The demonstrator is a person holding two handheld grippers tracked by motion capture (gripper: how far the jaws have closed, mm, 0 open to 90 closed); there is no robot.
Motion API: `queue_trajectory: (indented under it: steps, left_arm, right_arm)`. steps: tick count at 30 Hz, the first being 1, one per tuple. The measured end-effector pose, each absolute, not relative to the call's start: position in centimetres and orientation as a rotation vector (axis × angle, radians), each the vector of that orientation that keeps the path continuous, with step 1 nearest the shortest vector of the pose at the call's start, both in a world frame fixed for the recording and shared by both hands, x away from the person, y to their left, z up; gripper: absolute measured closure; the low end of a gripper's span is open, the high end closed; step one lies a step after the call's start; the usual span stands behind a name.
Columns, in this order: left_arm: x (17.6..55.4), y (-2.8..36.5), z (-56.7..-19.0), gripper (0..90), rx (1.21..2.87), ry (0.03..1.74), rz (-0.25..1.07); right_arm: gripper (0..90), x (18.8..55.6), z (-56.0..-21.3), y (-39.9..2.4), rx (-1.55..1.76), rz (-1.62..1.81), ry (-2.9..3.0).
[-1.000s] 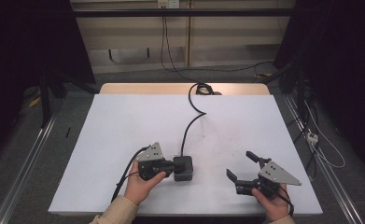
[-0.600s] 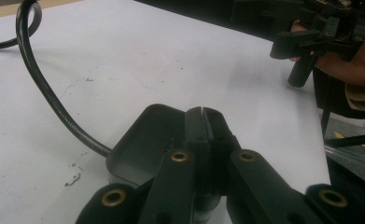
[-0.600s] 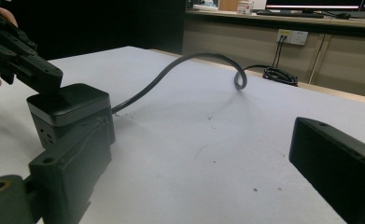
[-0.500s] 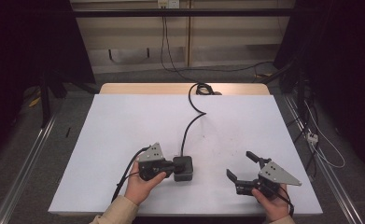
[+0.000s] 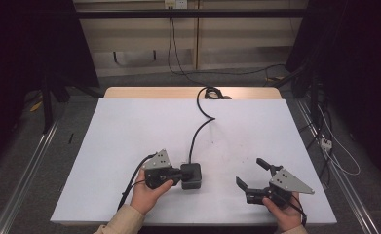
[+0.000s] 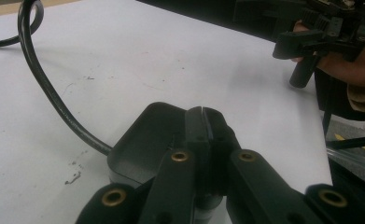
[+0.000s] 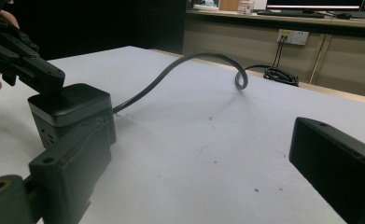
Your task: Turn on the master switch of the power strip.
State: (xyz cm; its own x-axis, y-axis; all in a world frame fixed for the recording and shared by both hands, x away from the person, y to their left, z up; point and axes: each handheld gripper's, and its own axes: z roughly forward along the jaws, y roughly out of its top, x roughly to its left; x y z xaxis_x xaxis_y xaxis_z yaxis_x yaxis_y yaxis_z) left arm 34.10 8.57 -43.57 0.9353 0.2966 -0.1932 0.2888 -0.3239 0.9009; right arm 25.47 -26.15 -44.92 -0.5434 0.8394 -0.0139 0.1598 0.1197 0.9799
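A black cube-shaped power block [image 5: 192,176] sits on the white table [image 5: 129,131], and its thick black cable [image 5: 198,134] runs toward the far edge. My left gripper [image 5: 179,175] is shut with nothing between its jaws, and the tips rest against the top near edge of the block [image 6: 145,137]. In the left gripper view the two jaws meet at the left gripper's tips [image 6: 202,113]. My right gripper [image 5: 252,174] lies to the right of the block, open and holding nothing. In the right gripper view the block [image 7: 70,107] stands beyond the open jaws of the right gripper [image 7: 199,140].
The cable [image 7: 185,63] curls into a loop and ends in a coil [image 5: 211,92] at the table's far edge. Wall sockets [image 7: 291,35] and a low cabinet stand behind the table. Metal rails [image 5: 27,170] run along the floor on both sides.
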Motion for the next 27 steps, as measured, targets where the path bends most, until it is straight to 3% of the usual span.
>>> queue_trajectory:
  steps: [27]
  left_arm:
    - [33.94,8.41,-43.45,90.0,1.943,0.431,0.029]
  right_arm:
    - [4.9,25.47,-44.95,-26.07,0.965,1.463,1.807]
